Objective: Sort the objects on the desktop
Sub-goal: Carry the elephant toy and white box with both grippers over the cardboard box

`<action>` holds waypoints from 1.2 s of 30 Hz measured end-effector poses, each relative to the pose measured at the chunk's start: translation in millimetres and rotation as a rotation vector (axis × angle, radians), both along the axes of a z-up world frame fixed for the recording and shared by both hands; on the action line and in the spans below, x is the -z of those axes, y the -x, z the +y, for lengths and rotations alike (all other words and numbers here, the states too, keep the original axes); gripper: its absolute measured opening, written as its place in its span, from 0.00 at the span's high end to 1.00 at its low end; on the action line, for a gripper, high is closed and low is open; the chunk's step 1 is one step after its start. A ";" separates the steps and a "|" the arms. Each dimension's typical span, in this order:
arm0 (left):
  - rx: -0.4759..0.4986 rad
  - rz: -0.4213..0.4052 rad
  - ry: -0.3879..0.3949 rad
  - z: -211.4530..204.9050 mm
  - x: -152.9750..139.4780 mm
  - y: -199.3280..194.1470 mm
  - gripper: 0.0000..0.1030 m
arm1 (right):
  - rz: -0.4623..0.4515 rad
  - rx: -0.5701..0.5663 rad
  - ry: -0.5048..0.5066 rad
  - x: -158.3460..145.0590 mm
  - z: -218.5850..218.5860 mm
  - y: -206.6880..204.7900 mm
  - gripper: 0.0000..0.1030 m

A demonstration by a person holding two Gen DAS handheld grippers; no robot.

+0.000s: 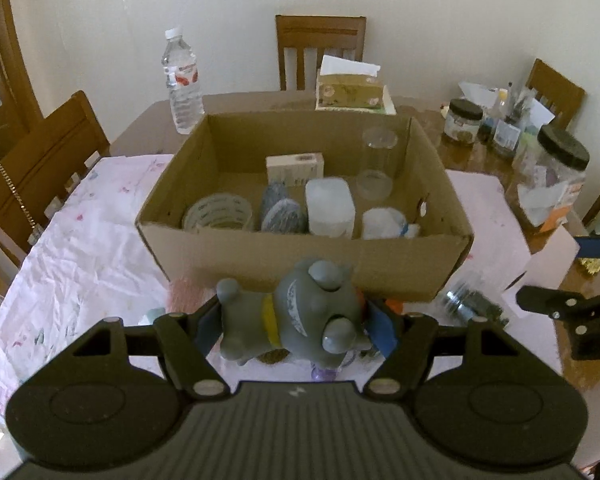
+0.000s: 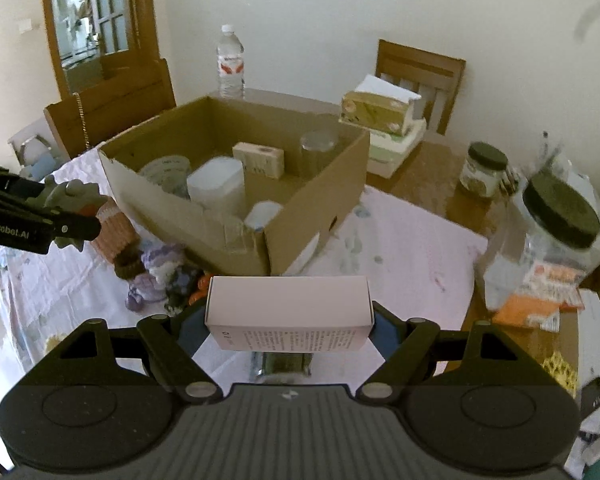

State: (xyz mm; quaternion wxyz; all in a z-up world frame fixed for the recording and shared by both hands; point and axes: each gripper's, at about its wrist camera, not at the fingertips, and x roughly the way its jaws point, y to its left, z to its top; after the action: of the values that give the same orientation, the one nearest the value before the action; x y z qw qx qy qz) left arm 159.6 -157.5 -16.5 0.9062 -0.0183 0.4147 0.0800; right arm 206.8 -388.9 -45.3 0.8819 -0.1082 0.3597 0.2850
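Observation:
My left gripper [image 1: 296,324] is shut on a grey toy animal [image 1: 300,312] with a yellow collar, held above the cloth just before the open cardboard box [image 1: 308,258]. It also shows at the left of the right wrist view [image 2: 66,216]. My right gripper [image 2: 290,320] is shut on a white carton [image 2: 288,308] with printed text, held above the cloth near the box's near corner [image 2: 266,248]. The box holds a tape roll [image 1: 218,212], a white container [image 1: 330,206], a small carton [image 1: 295,168], a clear glass [image 1: 378,148] and other items.
A water bottle [image 1: 182,80] and tissue box [image 1: 350,90] stand behind the cardboard box. Black-lidded jars [image 1: 552,176] crowd the right side. Knitted toys [image 2: 160,276] and a pink basket [image 2: 114,232] lie on the cloth left of the box. Chairs [image 1: 40,168] surround the table.

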 end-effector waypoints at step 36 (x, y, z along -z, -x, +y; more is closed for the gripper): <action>0.046 -0.010 -0.057 37.8 -16.7 -90.7 0.19 | -0.135 -0.163 0.049 -30.6 41.0 -38.2 0.18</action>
State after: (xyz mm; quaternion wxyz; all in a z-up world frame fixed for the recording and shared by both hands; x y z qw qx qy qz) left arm 250.4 -119.7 0.2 0.9100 0.0166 0.4082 0.0709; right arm 245.1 -347.9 -14.6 0.8751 -0.1776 0.2966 0.3387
